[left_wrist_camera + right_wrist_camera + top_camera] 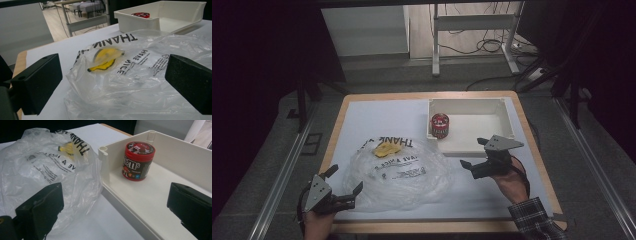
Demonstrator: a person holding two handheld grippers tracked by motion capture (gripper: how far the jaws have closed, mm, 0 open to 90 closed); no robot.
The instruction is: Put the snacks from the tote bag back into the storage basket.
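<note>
Two grippers sit low on the table in the high view, and you hold one in each hand. Your left gripper (346, 183) is at the near left corner, jaws spread wide and holding nothing, its tips just at the edge of the clear plastic bag (399, 172). The bag lies crumpled on the white table sheet (377, 115), with black lettering and a yellow patch (386, 149) on its far side. Your right gripper (474, 152) hovers to the right of the bag, at the near edge of the white tray (507, 112), jaws also wide apart and empty. A red-lidded candy jar (440, 125) stands upright in the tray's left part.

Your left gripper view looks between its two black jaws, far apart at the picture's sides, with nothing between them but the bag (130, 75) lying just ahead. The yellow patch (106, 58) shows through the plastic, and the tray (180, 12) stands beyond, the jar's red lid (140, 15) peeking over its wall.

Your right gripper view shows its jaws equally wide and gripping nothing. The left one is over the bag (45, 165), the right one over the tray's floor (150, 200). The jar (138, 161) stands upright ahead, near the tray's corner, apart from both jaws.
</note>
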